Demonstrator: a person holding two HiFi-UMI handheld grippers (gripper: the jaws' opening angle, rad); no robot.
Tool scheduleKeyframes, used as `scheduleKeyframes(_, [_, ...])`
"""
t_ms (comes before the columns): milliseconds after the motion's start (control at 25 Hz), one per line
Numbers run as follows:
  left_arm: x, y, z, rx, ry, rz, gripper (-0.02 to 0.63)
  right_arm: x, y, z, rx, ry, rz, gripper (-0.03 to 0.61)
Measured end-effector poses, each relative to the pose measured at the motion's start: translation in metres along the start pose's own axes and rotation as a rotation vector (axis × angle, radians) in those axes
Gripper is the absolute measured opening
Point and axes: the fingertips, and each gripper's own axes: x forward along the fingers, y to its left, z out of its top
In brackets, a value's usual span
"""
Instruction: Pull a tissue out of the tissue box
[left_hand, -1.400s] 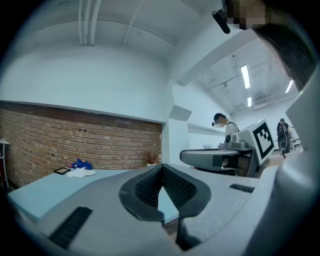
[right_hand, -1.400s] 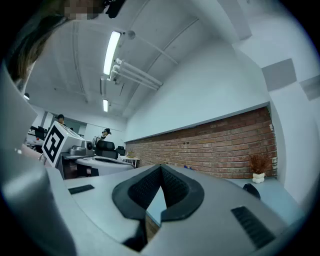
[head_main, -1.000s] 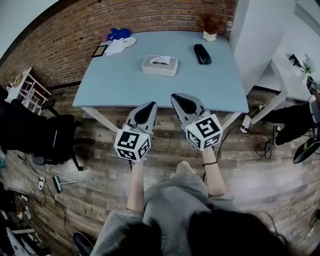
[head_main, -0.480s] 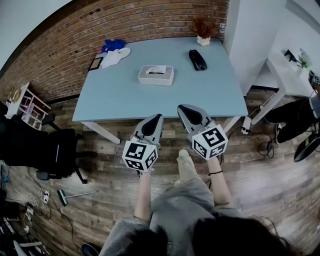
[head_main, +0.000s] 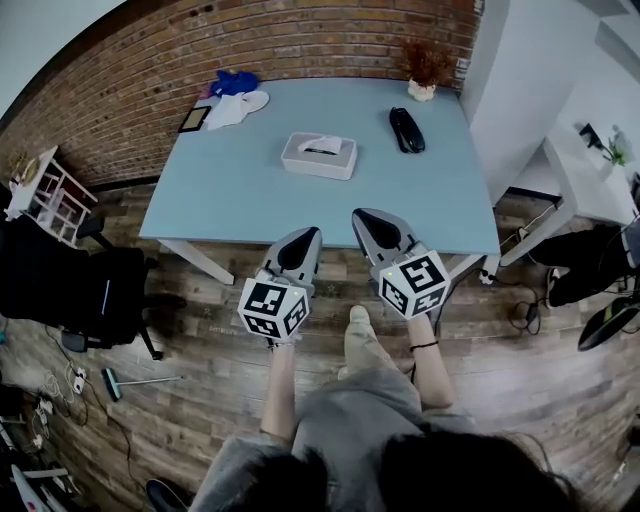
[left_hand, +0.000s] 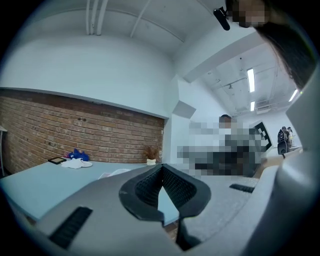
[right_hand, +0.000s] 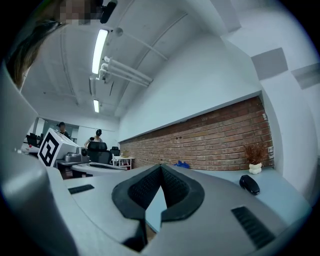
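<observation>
A white tissue box (head_main: 319, 157) stands on the far middle of the light blue table (head_main: 240, 200), with a tissue (head_main: 323, 146) poking from its top slot. Both grippers are held side by side at the table's near edge, well short of the box. My left gripper (head_main: 305, 236) is shut with nothing in it; in the left gripper view its jaws (left_hand: 161, 169) meet at the tip. My right gripper (head_main: 366, 216) is likewise shut and empty, and its tips (right_hand: 161, 168) touch.
On the table lie a black object (head_main: 405, 130), a small potted dried plant (head_main: 424, 86), white and blue cloth (head_main: 236, 96) and a dark flat frame (head_main: 194, 118). A black office chair (head_main: 95, 290) stands at the left and a white desk (head_main: 585, 165) at the right. The back wall is brick.
The head view has shifted slightly. Both grippers stay shut at the table's near edge, and the tissue box has not moved.
</observation>
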Motion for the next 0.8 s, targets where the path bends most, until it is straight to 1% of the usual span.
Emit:
scheduleKeyframes(200, [0.024, 0.023, 0.001, -0.001, 0.005, 0.003, 0.003, 0.029, -0.019, -0.004, -0.007, 0.016, 0.014, -0.002])
scheduleKeyframes(440, [0.055, 0.053, 0.014, 0.009, -0.003, 0.003, 0.003, 0.063, -0.048, 0.001, -0.014, 0.025, 0.022, -0.002])
scheduleKeyframes(800, [0.094, 0.089, 0.018, -0.006, 0.025, 0.029, 0.003, 0.106, -0.089, 0.0, 0.022, 0.048, 0.03, -0.002])
